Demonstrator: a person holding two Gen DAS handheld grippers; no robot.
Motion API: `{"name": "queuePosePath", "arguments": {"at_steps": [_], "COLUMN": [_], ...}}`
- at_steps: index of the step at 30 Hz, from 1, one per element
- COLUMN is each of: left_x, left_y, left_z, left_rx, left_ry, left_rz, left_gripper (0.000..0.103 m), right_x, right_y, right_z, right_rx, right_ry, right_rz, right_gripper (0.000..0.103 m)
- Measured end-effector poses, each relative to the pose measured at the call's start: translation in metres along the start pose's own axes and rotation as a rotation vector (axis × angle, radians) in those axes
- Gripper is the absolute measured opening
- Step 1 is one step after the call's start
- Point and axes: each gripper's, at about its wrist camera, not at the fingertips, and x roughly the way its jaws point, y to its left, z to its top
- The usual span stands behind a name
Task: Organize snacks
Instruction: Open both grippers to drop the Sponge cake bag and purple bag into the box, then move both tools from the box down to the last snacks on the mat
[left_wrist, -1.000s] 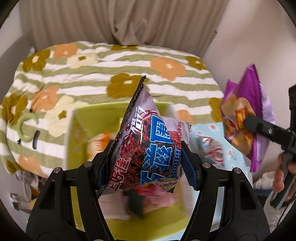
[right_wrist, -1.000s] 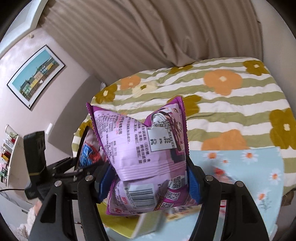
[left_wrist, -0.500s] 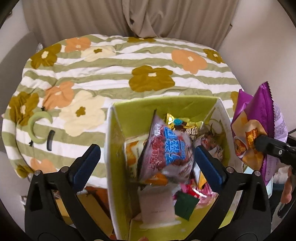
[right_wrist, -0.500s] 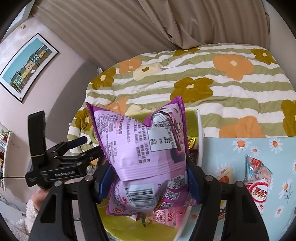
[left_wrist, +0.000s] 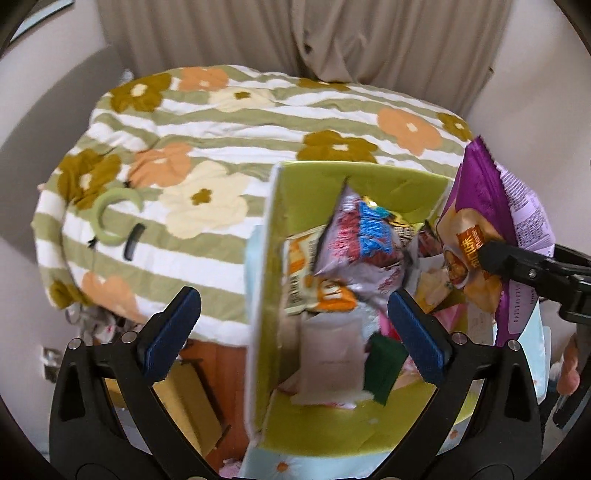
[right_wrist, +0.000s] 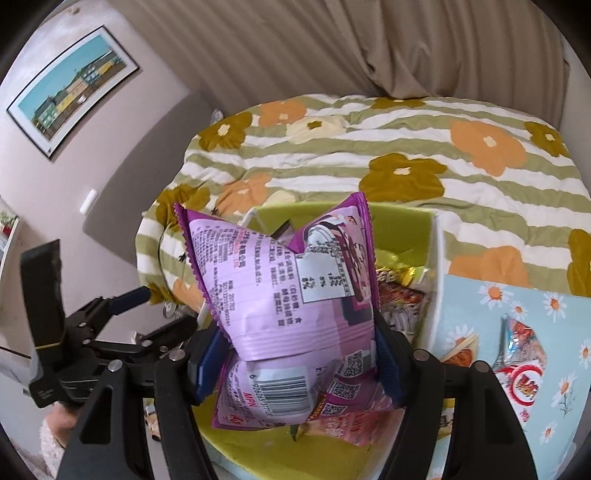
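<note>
A box with a green inside (left_wrist: 369, 184) stands before the flowered bed and holds several snack packets. A silver, red and blue snack bag (left_wrist: 362, 240) lies on top of them. My left gripper (left_wrist: 292, 295) is open and empty, its fingers either side of the box's left wall. My right gripper (right_wrist: 299, 360) has a purple snack bag (right_wrist: 288, 295) between its pads over the box (right_wrist: 436, 258); its jaws are opening, the pads still touching the bag. In the left wrist view that purple bag (left_wrist: 491, 206) hangs at the box's right side.
A light blue daisy cloth (right_wrist: 498, 306) right of the box carries another snack packet (right_wrist: 524, 354). The striped flower quilt (left_wrist: 221, 147) covers the bed behind, with curtains beyond. Brown floor and a yellow object (left_wrist: 192, 398) lie left of the box. A person's hand (right_wrist: 62, 428) holds the left gripper.
My left gripper opened and let the red and blue bag drop into the box, then shifted left. My right gripper carried the purple bag from beside the box to over it.
</note>
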Motion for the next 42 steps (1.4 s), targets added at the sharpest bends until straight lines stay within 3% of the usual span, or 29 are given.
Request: {"name": "queuePosePath", "arguments": {"at_steps": [4, 6, 8, 17, 28, 35, 42], "left_x": [-0.004, -0.004, -0.001, 0.008, -0.017, -0.044, -0.055], "left_y": [0.014, 0.016, 0.016, 0.002, -0.036, -0.085, -0.165], "left_z": [-0.010, -0.018, -0.026, -0.044, -0.034, -0.033, -0.043], "left_rx": [-0.063, -0.076, -0.079, -0.061, 0.003, 0.025, -0.002], "left_ry": [0.004, 0.011, 0.021, 0.059, 0.005, -0.045, -0.070], "left_rz": [-0.013, -0.019, -0.016, -0.043, -0.094, -0.132, -0.146], "left_gripper": [0.101, 0.101, 0.101, 0.101, 0.101, 0.101, 0.101], "right_x": [0.010, 0.007, 0.002, -0.014, -0.065, -0.119, -0.163], "right_y": [0.005, 0.008, 0.009, -0.005, -0.022, -0.053, -0.110], "right_z": [-0.006, -0.013, -0.023, -0.050, -0.064, -0.070, -0.081], "right_rx": [-0.008, -0.021, -0.034, -0.043, -0.001, -0.001, 0.004], "right_ry": [0.004, -0.023, -0.055, -0.076, -0.157, -0.225, -0.232], "right_rz": [0.006, 0.021, 0.009, -0.111, -0.195, -0.233, -0.237], "right_gripper": [0.076, 0.095, 0.099, 0.099, 0.099, 0.099, 0.099]}}
